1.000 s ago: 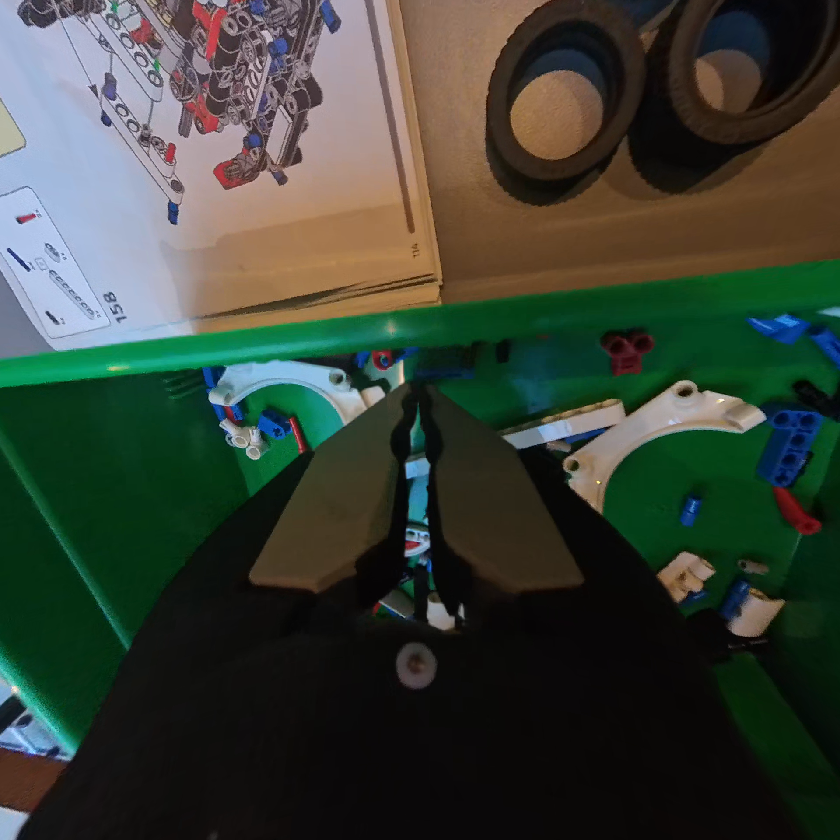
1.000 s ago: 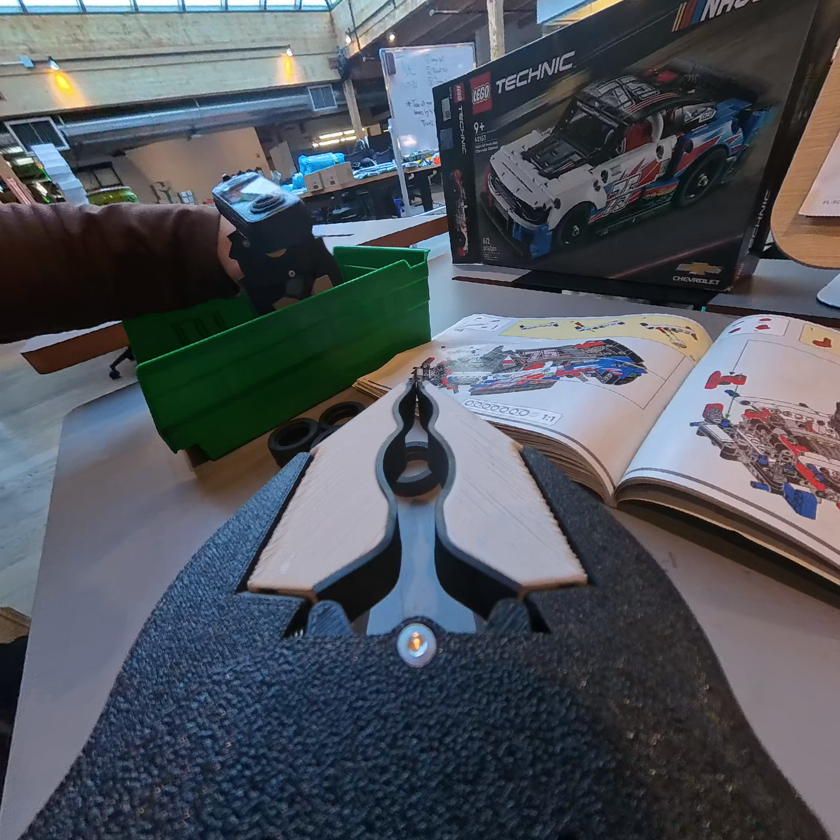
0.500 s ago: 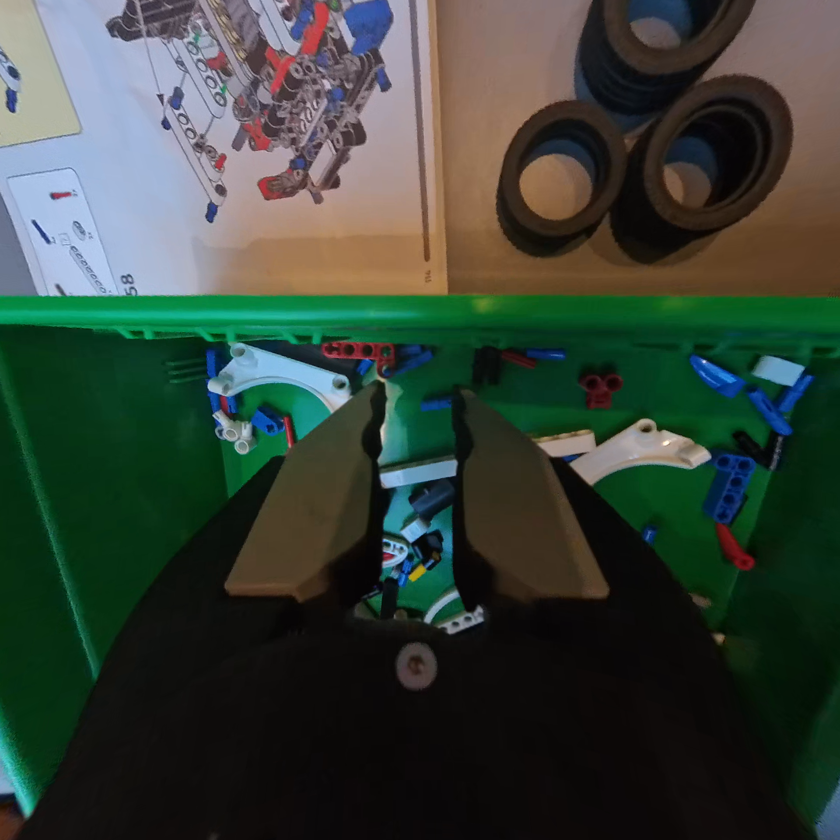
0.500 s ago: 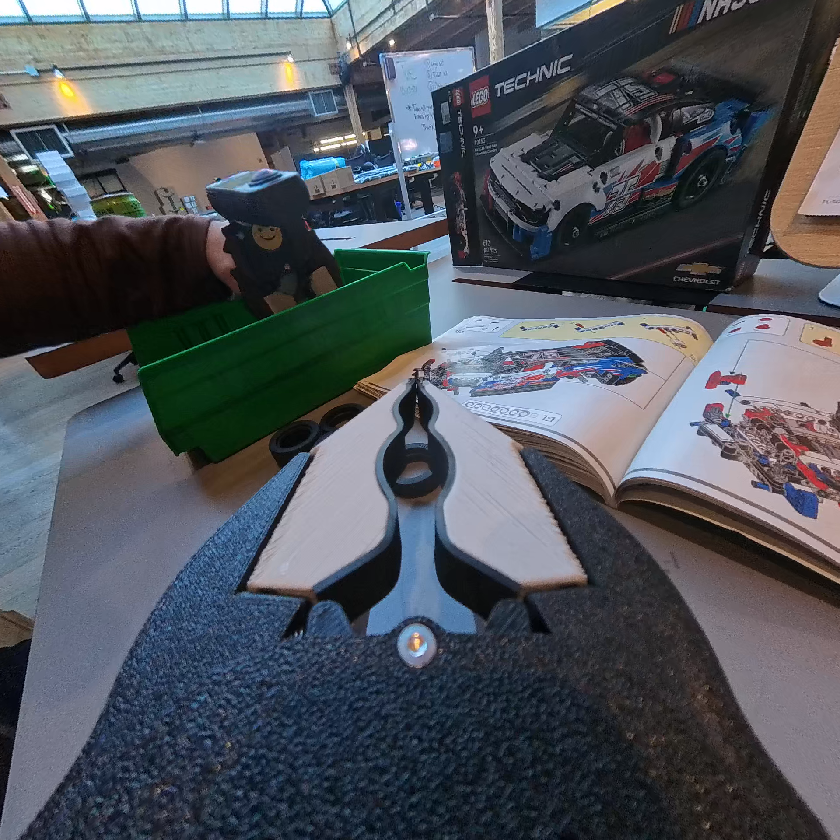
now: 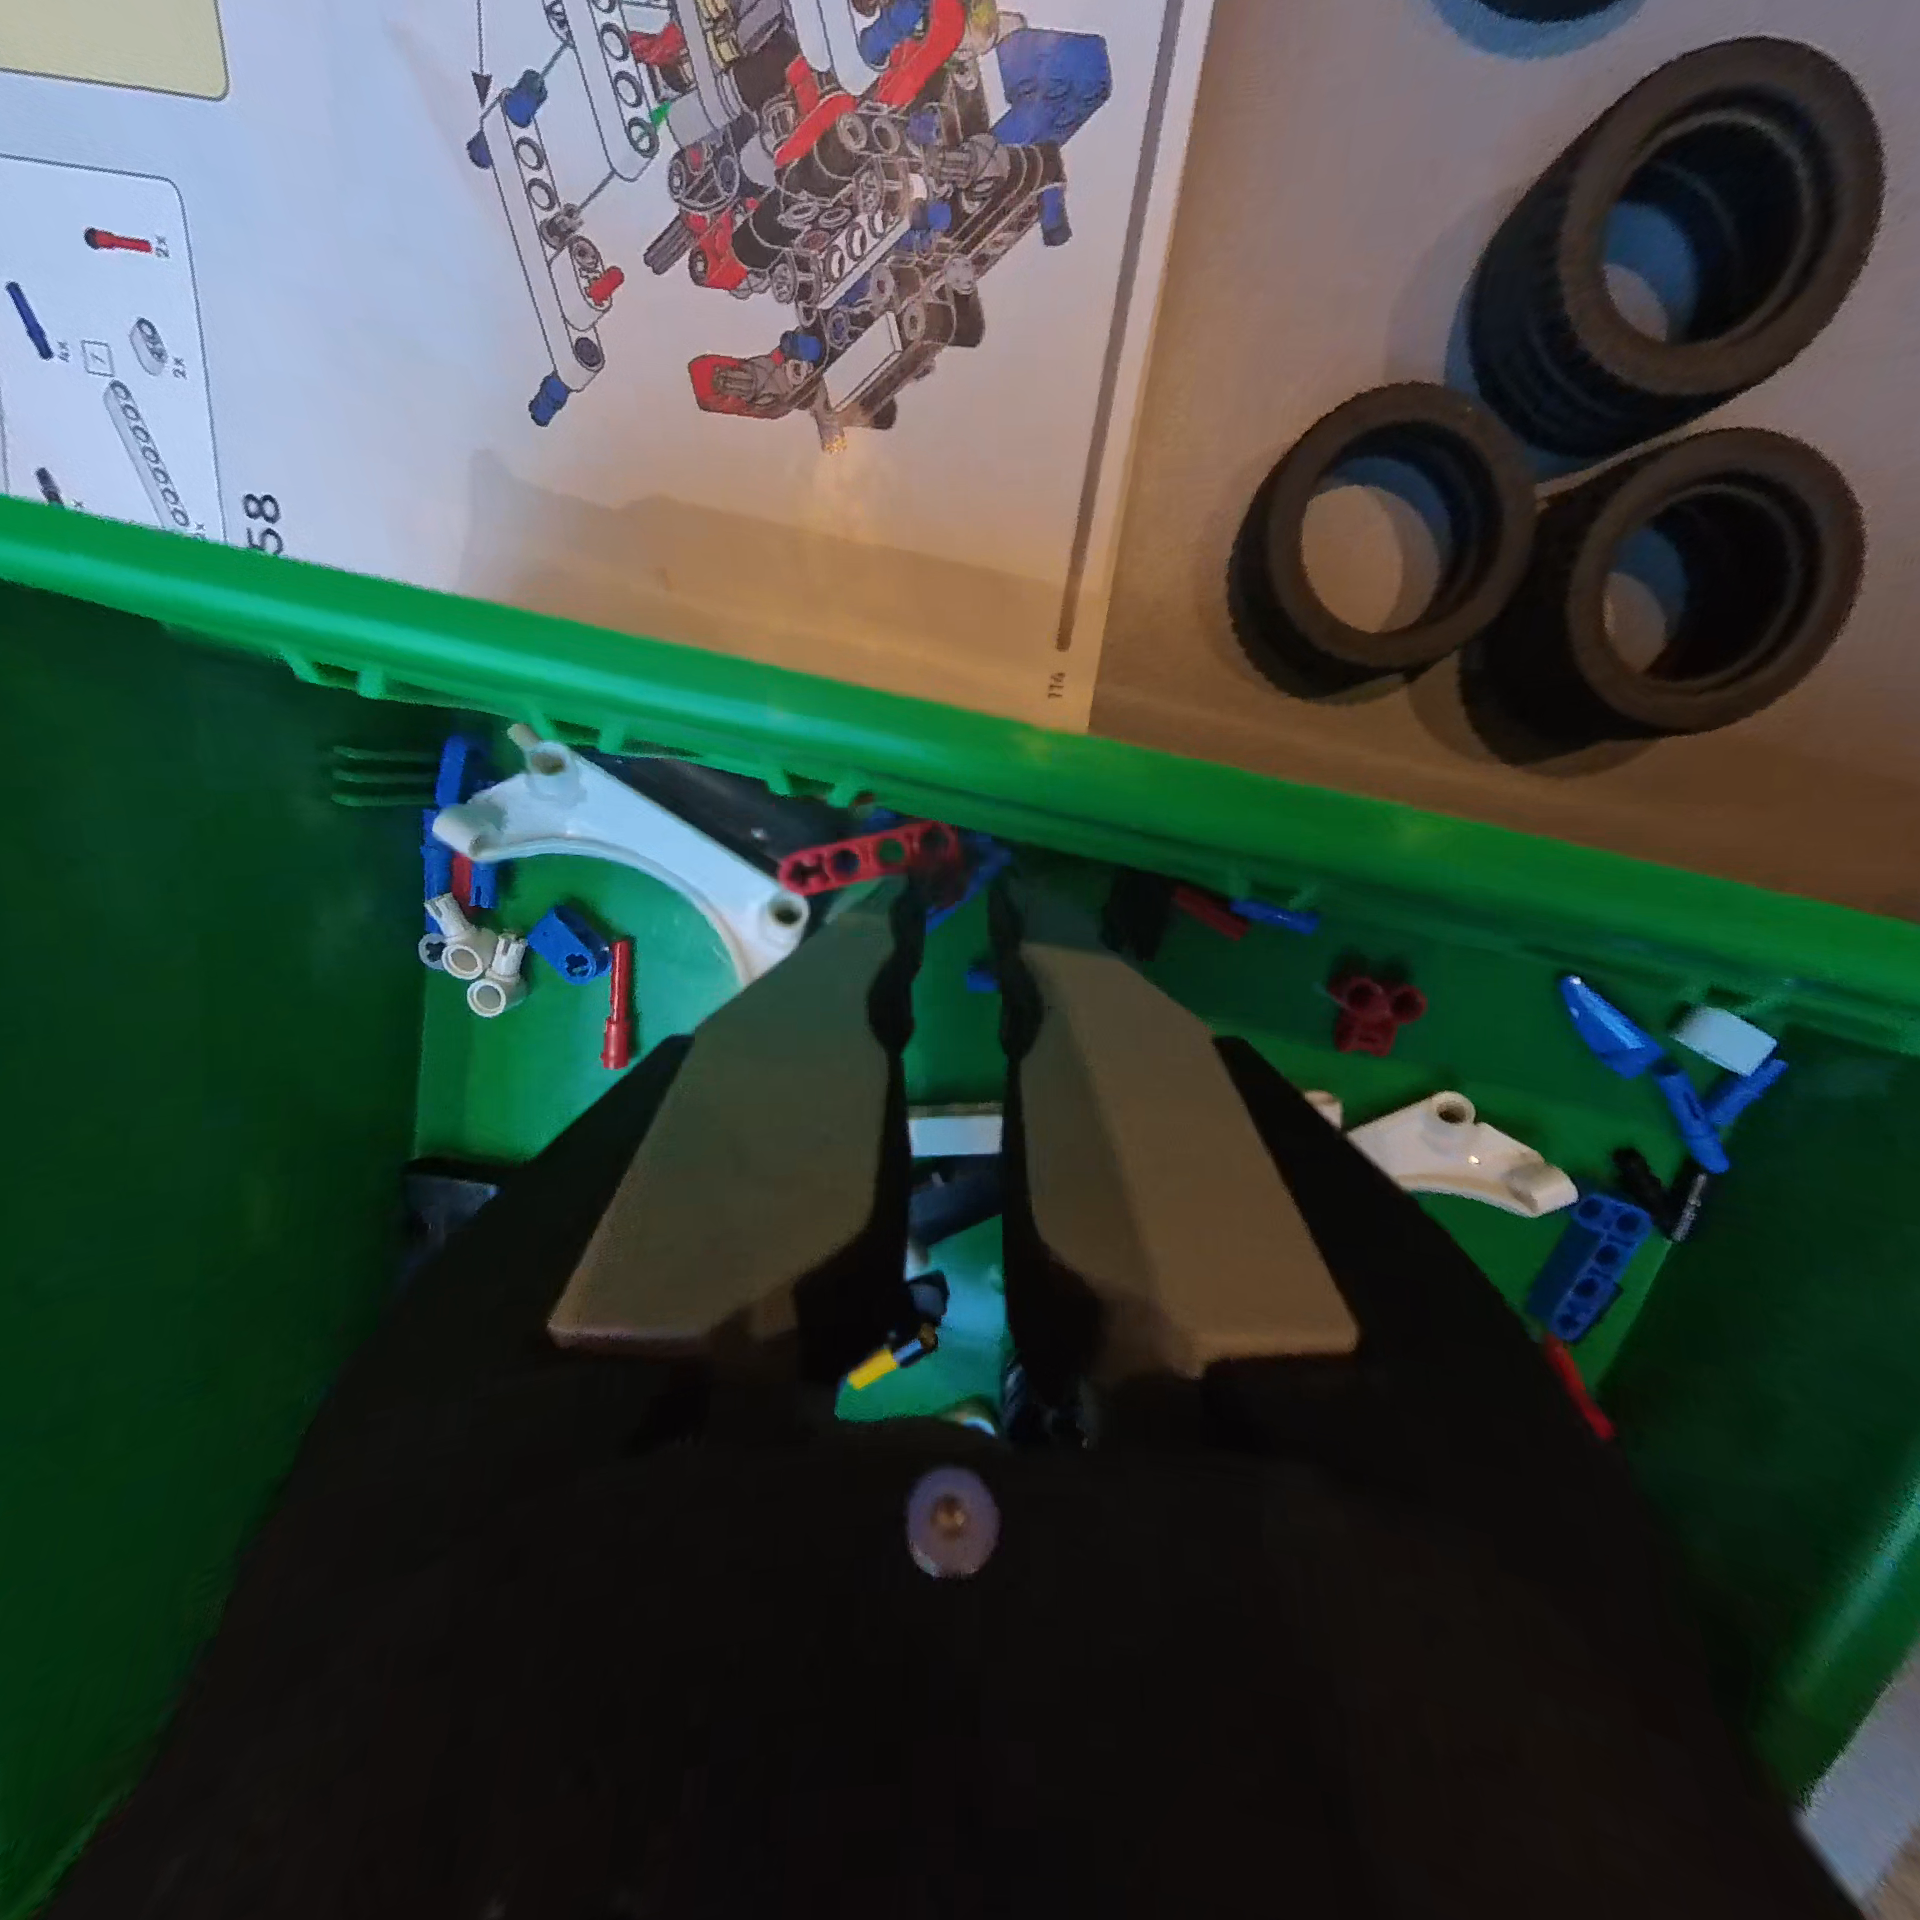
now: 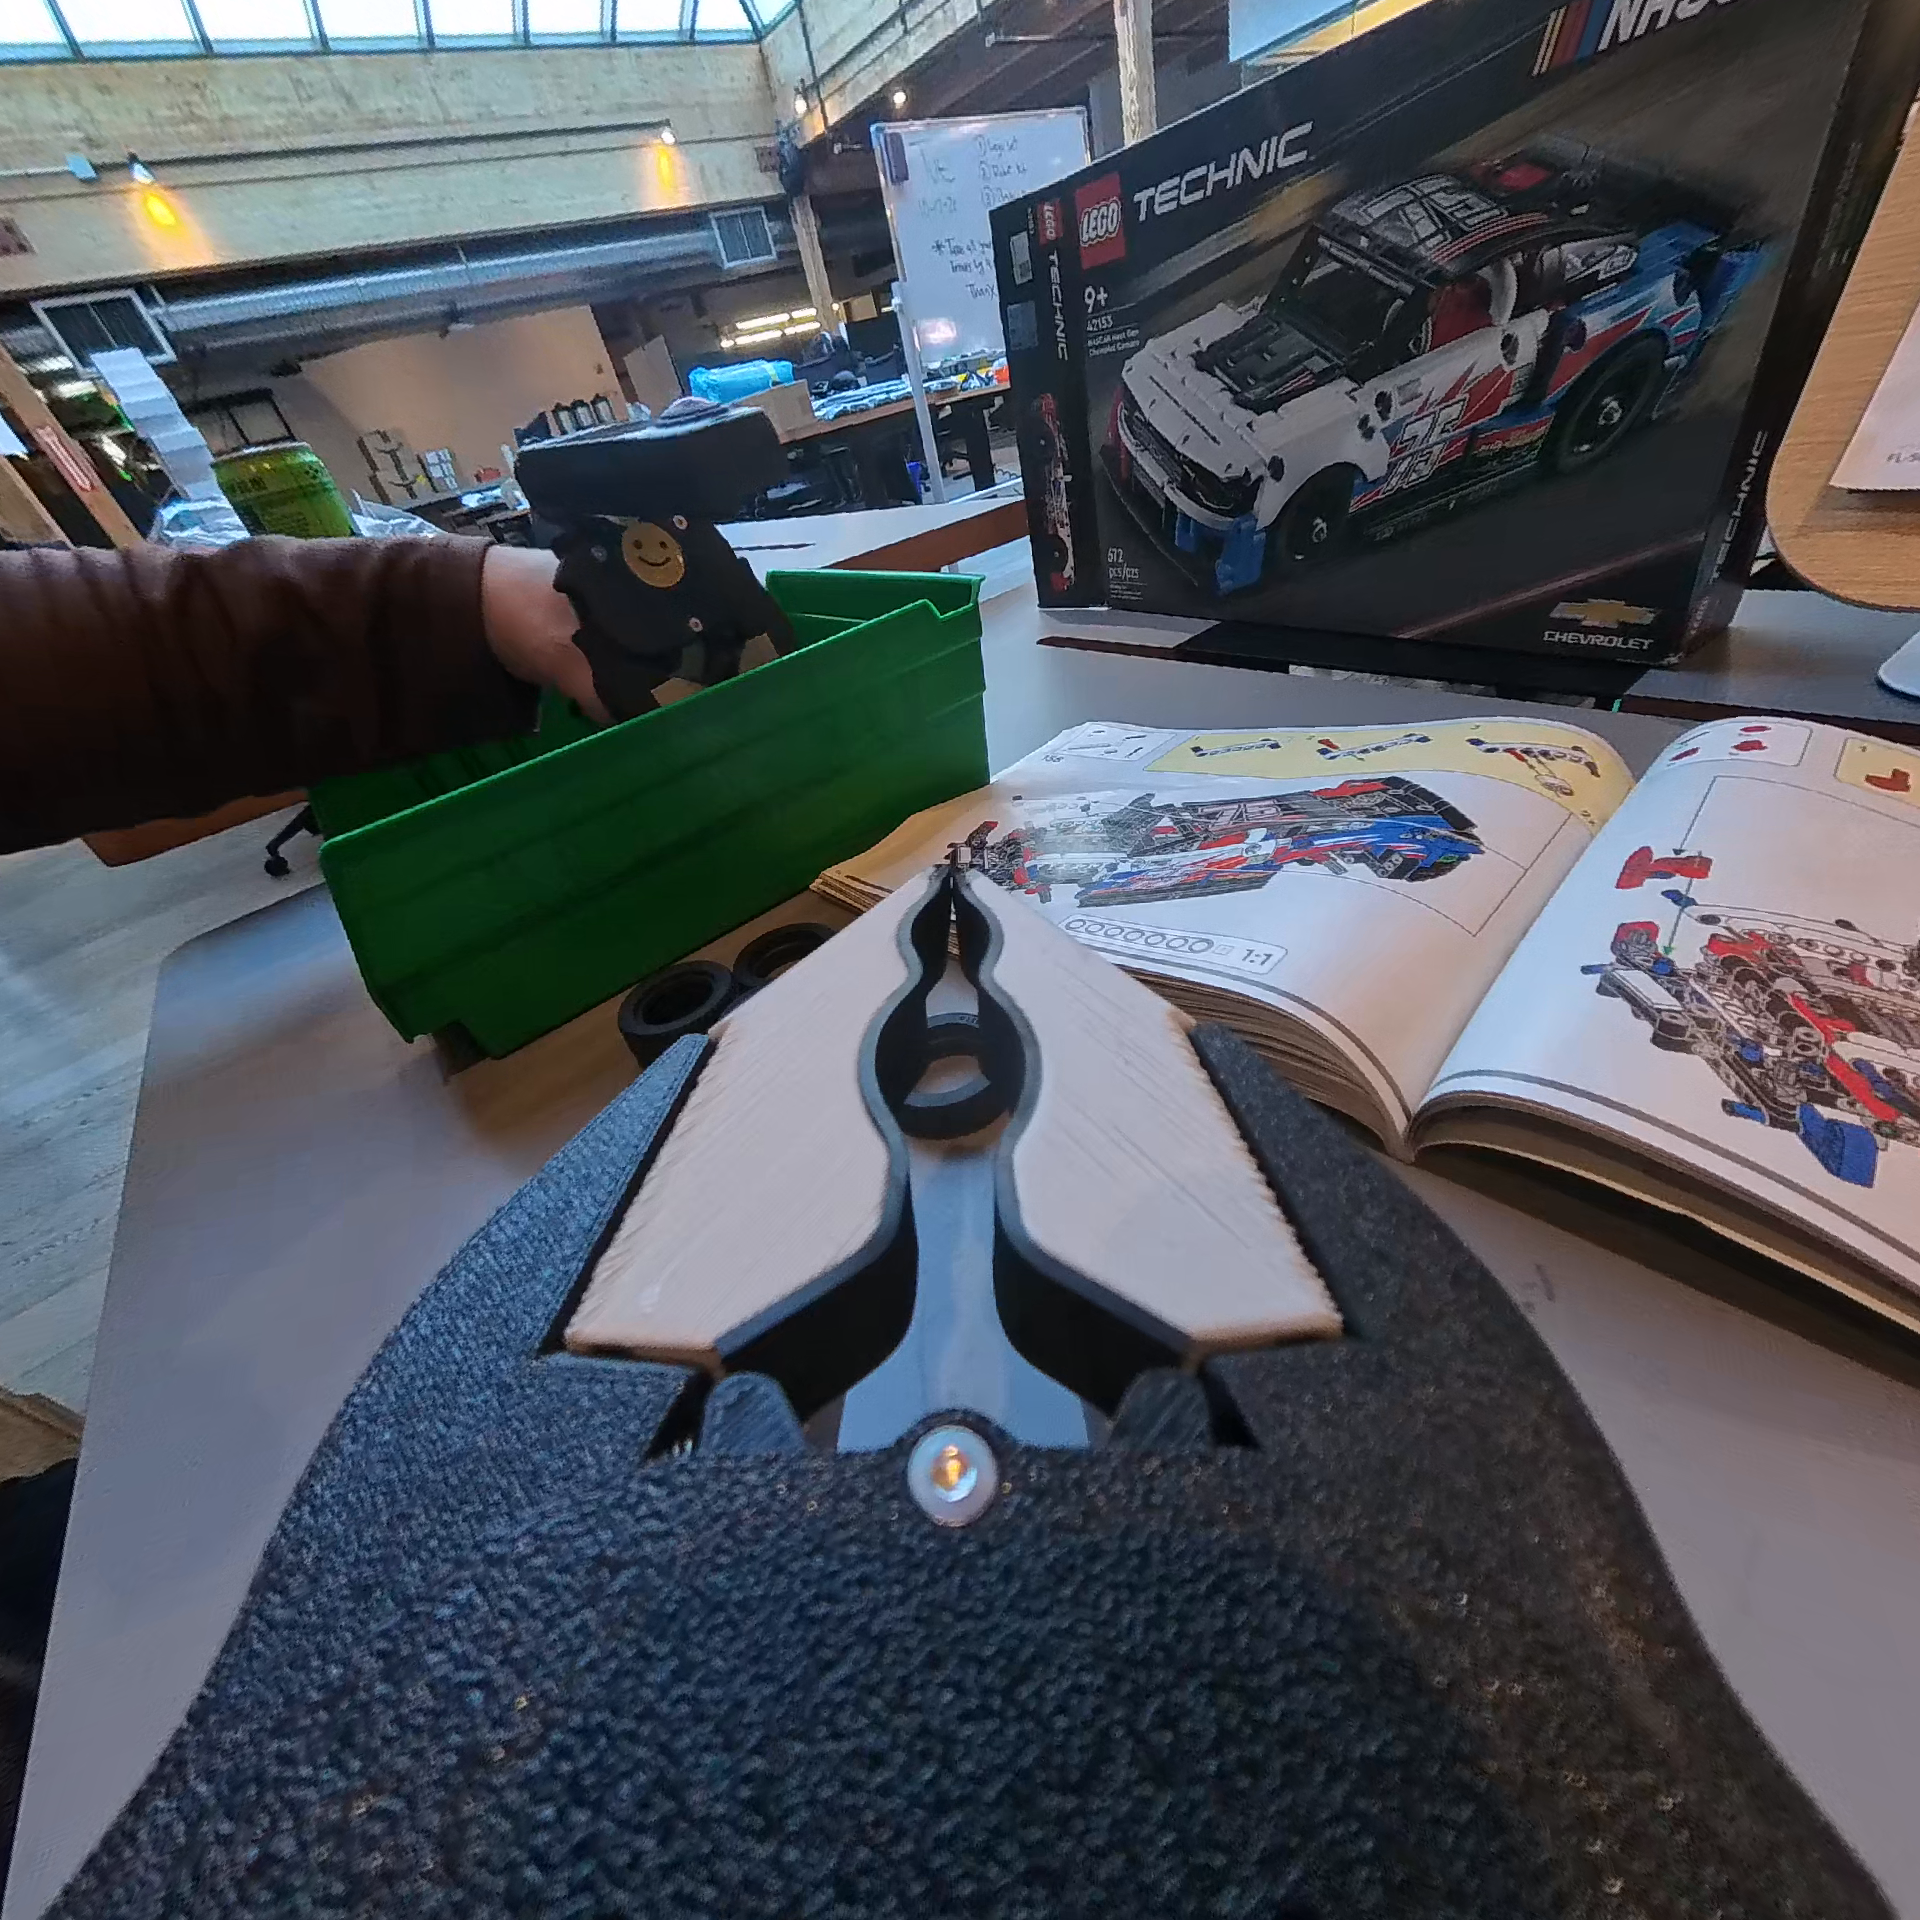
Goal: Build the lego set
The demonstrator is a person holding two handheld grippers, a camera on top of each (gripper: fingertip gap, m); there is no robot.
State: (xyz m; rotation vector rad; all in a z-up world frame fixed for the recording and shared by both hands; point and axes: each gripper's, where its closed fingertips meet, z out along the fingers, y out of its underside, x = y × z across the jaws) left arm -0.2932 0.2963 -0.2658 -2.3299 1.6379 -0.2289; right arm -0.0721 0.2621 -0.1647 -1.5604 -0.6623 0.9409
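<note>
My left gripper [image 5: 951,904] is open and empty, low inside the green bin [image 5: 727,717]. Its tips are just in front of a red beam [image 5: 868,857] at the far wall. A white arch piece [image 5: 623,842] lies to the left of the tips and another white arch [image 5: 1455,1148] to the right. Small blue, red and white pieces lie across the bin floor. My right gripper [image 6: 951,883] is shut above the table, with a black ring-shaped piece [image 6: 945,1081] held between its fingers. The right wrist view shows the left gripper [image 6: 665,613], held by a hand, dipping into the bin [image 6: 644,831].
The open instruction book [image 6: 1351,935] lies right of the bin and shows in the left wrist view [image 5: 727,416] past the bin's rim. Black tyres [image 5: 1392,530] sit on the table beside it [image 6: 681,1003]. The set's box [image 6: 1403,364] stands at the back. To the white arch [image 5: 1455,1148]: left tips about 10 cm, right tips about 25 cm.
My left gripper has opened from shut and moved deeper into the bin, towards the red beam at the far wall. My right gripper has stayed still with the black ring.
</note>
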